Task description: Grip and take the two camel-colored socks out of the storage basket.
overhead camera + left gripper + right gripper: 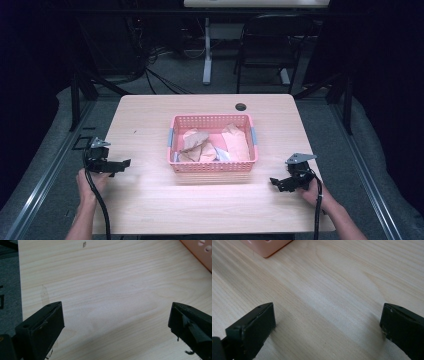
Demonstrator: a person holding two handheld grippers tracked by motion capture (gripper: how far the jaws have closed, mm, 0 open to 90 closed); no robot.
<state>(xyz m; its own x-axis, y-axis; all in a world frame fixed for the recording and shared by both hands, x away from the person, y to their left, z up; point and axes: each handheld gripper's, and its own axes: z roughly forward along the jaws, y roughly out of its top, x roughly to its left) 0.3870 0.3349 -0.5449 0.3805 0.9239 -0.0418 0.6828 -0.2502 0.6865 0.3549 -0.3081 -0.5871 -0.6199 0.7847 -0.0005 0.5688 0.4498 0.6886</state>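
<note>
Left tool [116, 165] sits at lower left of the high view, jaws spread wide, nothing between them; right tool [278, 183] at lower right, jaws likewise spread and bare. Both rest low over the worktop [150, 200], each held by a hand [90, 181] coming in from the bottom edge. Left tool [116, 322] in its own view shows bare wood between its jaws; same for the right tool [328, 322].

Basket [212, 142] is pink plastic, rectangular, perforated walls, grey-blue handle clips on its short sides, sitting mid-frame between the two tools and apart from both. Inside: crumpled brown paper [196, 142] and a flatter tan piece at right, plus a bit of white. Basket corner shows at upper right of the left gripper view [200, 252] and upper left of the right gripper view [265, 247].

Worktop is pale wood grain with a dark round hole [241, 106] near the far edge. Room is dark; grey carpet, cables, a black chair [272, 45] and a white table leg [207, 50] behind.
</note>
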